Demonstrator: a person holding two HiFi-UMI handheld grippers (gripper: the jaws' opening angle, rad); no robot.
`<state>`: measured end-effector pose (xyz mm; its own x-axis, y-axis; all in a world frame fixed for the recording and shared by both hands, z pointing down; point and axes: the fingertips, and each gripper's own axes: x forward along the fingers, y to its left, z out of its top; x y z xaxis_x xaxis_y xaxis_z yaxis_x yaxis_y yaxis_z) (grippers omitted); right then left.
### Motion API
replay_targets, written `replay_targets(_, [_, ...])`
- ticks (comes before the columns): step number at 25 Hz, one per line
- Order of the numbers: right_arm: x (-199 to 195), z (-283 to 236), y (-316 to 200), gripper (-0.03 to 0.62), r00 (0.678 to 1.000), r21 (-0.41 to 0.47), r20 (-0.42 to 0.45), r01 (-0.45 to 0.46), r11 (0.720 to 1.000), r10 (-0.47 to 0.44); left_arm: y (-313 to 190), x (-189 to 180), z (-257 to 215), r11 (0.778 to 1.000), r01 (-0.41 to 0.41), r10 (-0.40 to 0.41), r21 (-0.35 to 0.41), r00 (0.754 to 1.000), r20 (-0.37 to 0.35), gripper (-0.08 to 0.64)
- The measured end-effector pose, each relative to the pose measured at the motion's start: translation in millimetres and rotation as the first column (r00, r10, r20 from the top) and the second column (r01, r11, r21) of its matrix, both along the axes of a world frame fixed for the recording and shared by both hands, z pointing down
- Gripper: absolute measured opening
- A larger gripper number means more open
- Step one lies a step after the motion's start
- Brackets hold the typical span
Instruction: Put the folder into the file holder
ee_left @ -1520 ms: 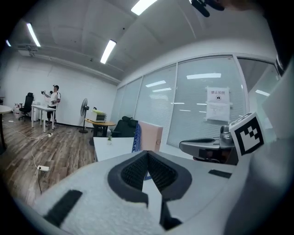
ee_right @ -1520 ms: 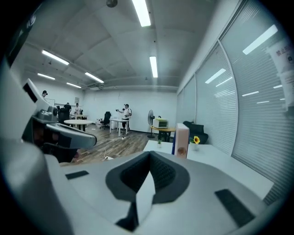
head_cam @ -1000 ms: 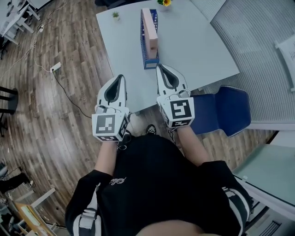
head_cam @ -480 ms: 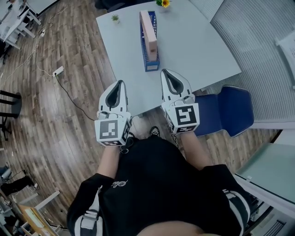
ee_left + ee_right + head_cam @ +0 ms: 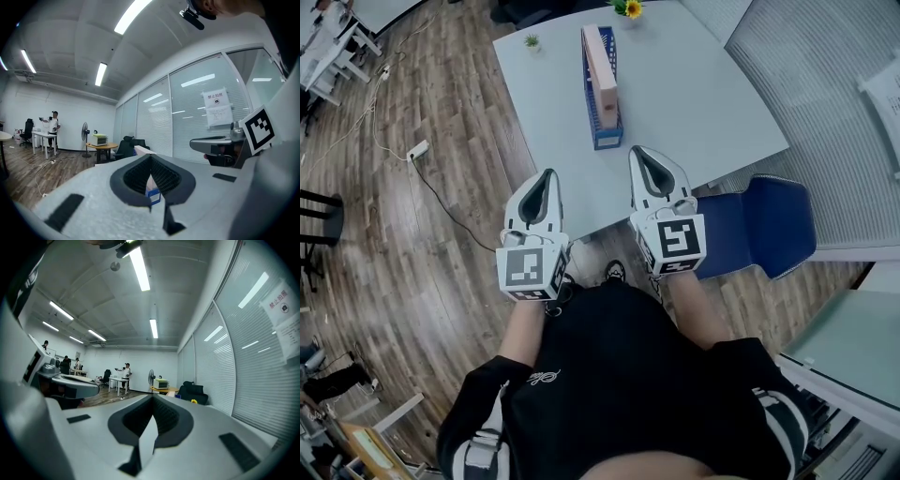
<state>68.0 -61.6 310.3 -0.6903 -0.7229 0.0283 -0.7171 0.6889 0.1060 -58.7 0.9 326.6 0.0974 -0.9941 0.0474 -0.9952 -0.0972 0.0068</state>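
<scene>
On the white table (image 5: 694, 94) stands a blue file holder (image 5: 607, 136), long and narrow. A pale pink folder (image 5: 601, 61) stands upright inside it. My left gripper (image 5: 547, 174) hovers at the table's near edge, short of the holder and a little to its left, shut with nothing in it. To the holder's right my right gripper (image 5: 639, 153) is over the near edge, also shut and empty. In the left gripper view the left gripper (image 5: 151, 157) points at the holder (image 5: 153, 197) and folder (image 5: 140, 150). The right gripper (image 5: 153, 397) looks out over bare table.
A blue chair (image 5: 769, 220) sits under the table's near right corner. A small green plant (image 5: 531, 40) and a yellow flower (image 5: 630, 7) stand at the far edge. A power strip (image 5: 417, 148) with cable lies on the wood floor at left. Glass walls with blinds (image 5: 825, 112) run at right.
Both grippers have drawn back a little from the file holder toward the person, still shut. The folder and holder have stayed in place.
</scene>
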Motion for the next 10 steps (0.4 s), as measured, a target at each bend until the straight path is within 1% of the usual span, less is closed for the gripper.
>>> replay_targets(10, [9, 4, -3, 0.003, 1.000, -0.013, -0.006, 0.004, 1.000, -0.004, -6, 15, 6, 1.000, -0.018, 0.017, -0.022, 1.000, -0.004, -0.001])
